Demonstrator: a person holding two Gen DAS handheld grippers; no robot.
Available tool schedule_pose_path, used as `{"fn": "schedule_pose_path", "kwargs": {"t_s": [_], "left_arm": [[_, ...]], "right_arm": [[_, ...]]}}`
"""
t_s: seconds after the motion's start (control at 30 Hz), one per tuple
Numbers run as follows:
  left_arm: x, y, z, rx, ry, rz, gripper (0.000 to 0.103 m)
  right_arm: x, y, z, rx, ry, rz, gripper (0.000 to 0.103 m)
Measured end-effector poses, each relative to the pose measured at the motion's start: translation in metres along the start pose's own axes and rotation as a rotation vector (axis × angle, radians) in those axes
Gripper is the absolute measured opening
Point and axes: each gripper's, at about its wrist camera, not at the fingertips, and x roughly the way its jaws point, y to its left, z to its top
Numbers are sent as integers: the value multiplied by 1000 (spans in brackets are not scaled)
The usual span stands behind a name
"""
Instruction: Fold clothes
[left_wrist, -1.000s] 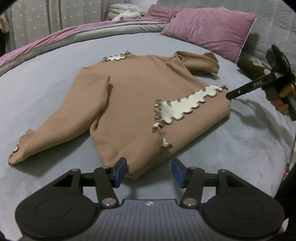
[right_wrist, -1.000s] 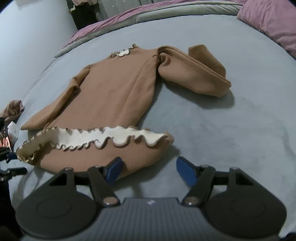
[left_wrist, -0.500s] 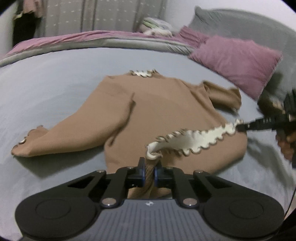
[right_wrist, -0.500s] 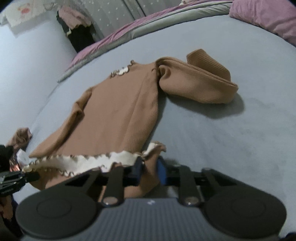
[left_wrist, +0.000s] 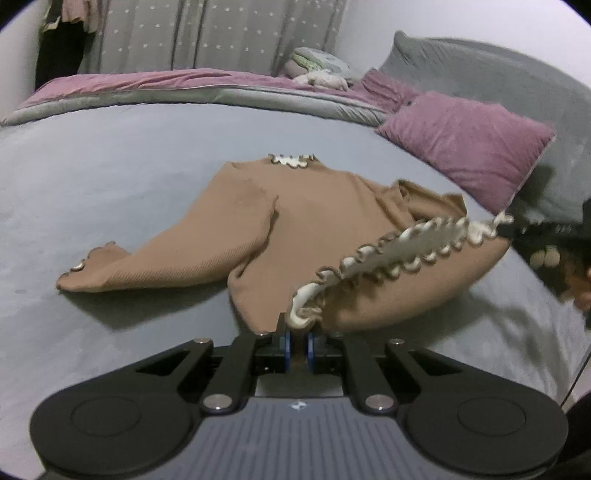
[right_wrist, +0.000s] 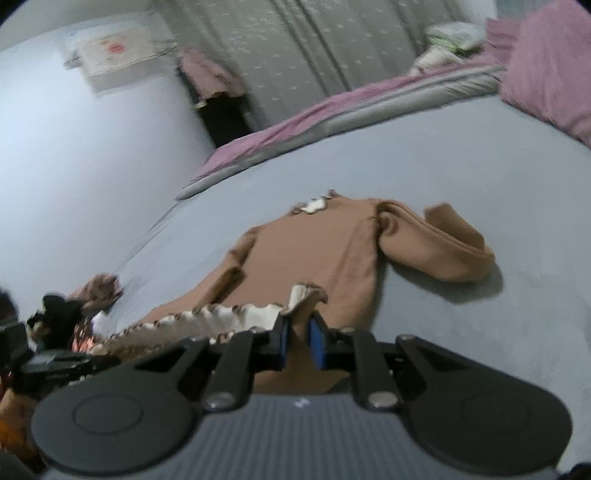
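Observation:
A brown ribbed sweater (left_wrist: 314, 218) with cream ruffled trim lies on the grey bed, collar (left_wrist: 291, 160) away from me. My left gripper (left_wrist: 298, 345) is shut on one corner of its hem. My right gripper (right_wrist: 299, 341) is shut on the other hem corner, and also shows in the left wrist view (left_wrist: 517, 230). The ruffled hem (left_wrist: 402, 251) hangs stretched between both grippers, lifted off the bed. One sleeve (left_wrist: 155, 266) lies spread to the left. The other sleeve (right_wrist: 439, 247) is folded on the bed at the sweater's right in the right wrist view.
A purple pillow (left_wrist: 465, 147) and a grey cushion (left_wrist: 517, 92) sit at the head of the bed. A rolled purple and grey duvet (left_wrist: 184, 92) runs along the far edge. A small brown garment (right_wrist: 98, 291) lies near the bed's left edge.
Both grippers went from open to shut on the hem corners. They have since raised the hem, which now hangs taut between them above the bed.

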Motion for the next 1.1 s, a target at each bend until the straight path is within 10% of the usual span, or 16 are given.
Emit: {"fn": "schedule_pose_path", "kwargs": {"t_s": [0.5,1.1], "left_arm": [[-6,-30,-35,273,191,81,4],[6,-32,-52,315,353,132,4]], "right_arm": [[-40,39,-40,-261,182,4,13],[-27,7,-82,-272,382,-102,14]]}}
